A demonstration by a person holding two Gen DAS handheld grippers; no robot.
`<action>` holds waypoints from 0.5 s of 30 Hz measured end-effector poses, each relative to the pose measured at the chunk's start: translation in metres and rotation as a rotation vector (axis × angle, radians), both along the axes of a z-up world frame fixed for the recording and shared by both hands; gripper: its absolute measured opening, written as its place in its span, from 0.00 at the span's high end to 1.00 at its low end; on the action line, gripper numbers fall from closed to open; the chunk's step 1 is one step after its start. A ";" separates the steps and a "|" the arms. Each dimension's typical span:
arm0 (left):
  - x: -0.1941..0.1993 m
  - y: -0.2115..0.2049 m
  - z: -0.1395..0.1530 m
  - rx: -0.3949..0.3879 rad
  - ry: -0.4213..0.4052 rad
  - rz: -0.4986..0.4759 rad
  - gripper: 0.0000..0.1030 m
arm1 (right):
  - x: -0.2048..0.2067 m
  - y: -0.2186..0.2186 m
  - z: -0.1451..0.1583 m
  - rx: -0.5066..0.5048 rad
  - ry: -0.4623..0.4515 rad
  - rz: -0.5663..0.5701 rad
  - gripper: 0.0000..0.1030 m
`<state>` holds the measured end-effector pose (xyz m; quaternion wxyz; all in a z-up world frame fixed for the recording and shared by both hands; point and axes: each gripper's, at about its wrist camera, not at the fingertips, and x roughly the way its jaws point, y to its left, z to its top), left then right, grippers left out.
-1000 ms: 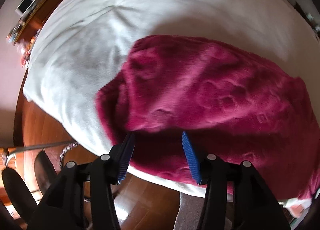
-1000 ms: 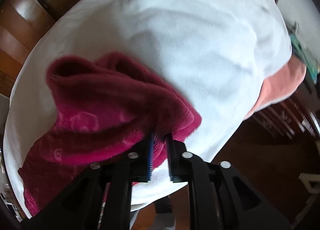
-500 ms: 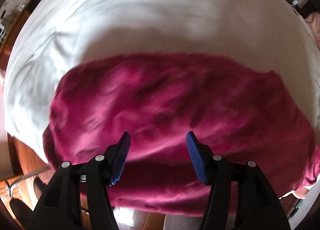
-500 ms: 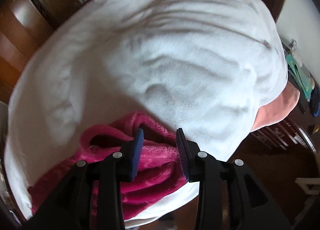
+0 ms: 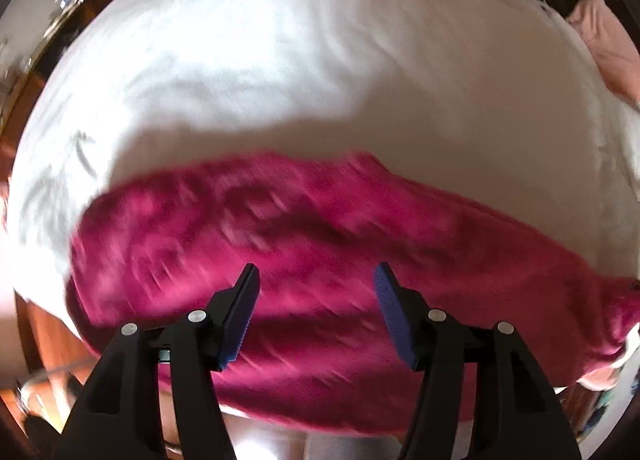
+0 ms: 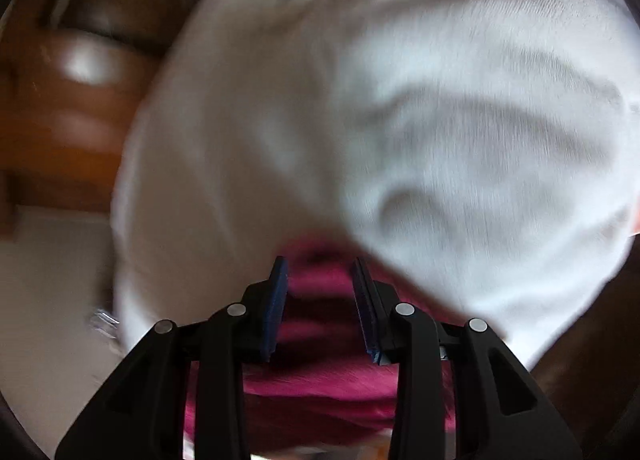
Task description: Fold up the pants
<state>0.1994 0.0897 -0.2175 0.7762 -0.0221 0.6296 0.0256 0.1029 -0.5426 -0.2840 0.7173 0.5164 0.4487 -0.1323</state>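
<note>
Magenta fleece pants lie in a long band across the near side of a white bed sheet, blurred by motion. My left gripper hangs over the middle of the band, pointing steeply down. Its blue pads stand wide apart and it is open, with nothing pinched. In the right wrist view only an end of the pants shows, low in the picture behind the fingers. My right gripper is open just above that end, its pads clear of the cloth.
The white sheet fills most of the right wrist view. A pink cushion or cloth lies at the bed's far right. Wooden floor shows past the near edge, with wooden furniture to the left.
My right gripper opened and let go of the pants' edge, then swung away over the white sheet. The left gripper slid sideways along the pants, its jaws spreading a little.
</note>
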 end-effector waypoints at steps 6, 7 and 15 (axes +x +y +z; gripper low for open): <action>-0.055 -0.068 -0.009 -0.017 0.036 0.026 0.42 | 0.013 -0.005 0.029 -0.088 -0.062 0.279 0.66; -0.063 -0.078 -0.011 -0.021 0.043 0.033 0.42 | 0.011 -0.002 0.036 -0.102 -0.081 0.321 0.66; -0.106 -0.122 -0.004 -0.024 0.039 0.075 0.42 | 0.020 0.077 0.067 -0.380 -0.196 0.782 0.32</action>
